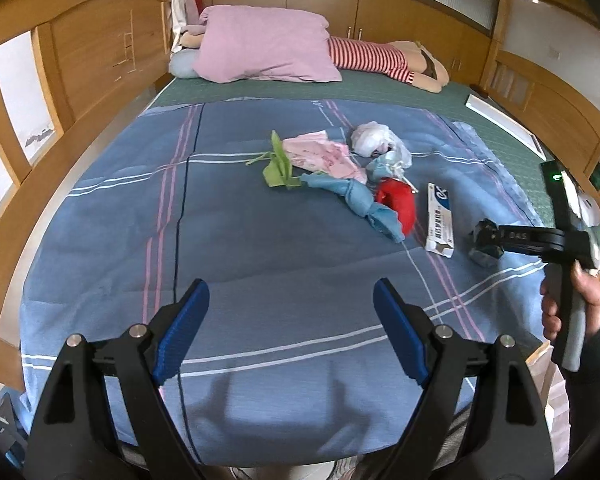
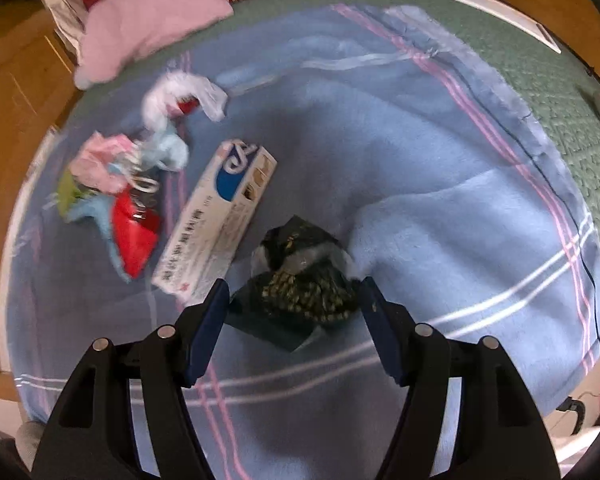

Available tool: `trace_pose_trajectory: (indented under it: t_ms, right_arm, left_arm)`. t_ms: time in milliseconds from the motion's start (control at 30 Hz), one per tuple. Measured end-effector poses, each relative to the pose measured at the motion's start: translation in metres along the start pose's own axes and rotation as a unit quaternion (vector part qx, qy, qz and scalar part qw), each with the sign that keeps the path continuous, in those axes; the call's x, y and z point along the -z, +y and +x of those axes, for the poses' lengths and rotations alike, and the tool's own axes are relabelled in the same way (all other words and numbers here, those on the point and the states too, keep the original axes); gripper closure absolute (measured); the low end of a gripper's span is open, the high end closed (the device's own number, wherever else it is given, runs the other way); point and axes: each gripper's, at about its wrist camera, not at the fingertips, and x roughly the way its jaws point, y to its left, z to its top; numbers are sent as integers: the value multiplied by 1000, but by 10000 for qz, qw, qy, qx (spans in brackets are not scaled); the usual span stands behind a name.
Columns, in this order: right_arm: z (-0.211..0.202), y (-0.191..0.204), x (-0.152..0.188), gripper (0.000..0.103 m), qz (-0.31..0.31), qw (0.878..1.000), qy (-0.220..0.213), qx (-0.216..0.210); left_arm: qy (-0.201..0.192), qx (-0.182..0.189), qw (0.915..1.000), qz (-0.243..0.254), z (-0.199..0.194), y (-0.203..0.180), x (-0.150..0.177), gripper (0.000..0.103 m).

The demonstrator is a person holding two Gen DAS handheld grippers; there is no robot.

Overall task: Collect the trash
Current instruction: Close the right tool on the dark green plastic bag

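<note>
Here, right gripper (image 2: 292, 312): jaws apart, straddling the dark crumpled wrapper (image 2: 300, 280) on the blanket (image 2: 440, 208), near right.
Left gripper (image 1: 290, 332): open, empty.
Risk: closing pads may snag blanket or nudge the white box (image 2: 220, 216) just left.

even daylight, fisheye-bent edges, right wrist view motion-blurred.

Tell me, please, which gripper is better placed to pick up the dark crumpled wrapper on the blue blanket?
The right gripper. Its open fingers already flank the dark wrapper, pointing down at it. The left gripper hangs open over bare blanket, well short of the trash.
</note>
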Motion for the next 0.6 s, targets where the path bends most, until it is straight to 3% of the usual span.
trace_pose_trajectory:
  t_ms: [133,400,600]
  right_arm:
    - [19,-2,-6,59,126,9993,268,247]
    - [-34,-21,11,62,365,9990,-192,-159]
    - [-86,-48,47,62,537,9970,-444,-323]
  left_arm:
    - [29,-84,9999,-49,3,7,-1,18]
    - [36,33,9998,176,10,-12,-3,18]
    - [91,537,9963,665,27,-65,-6,18]
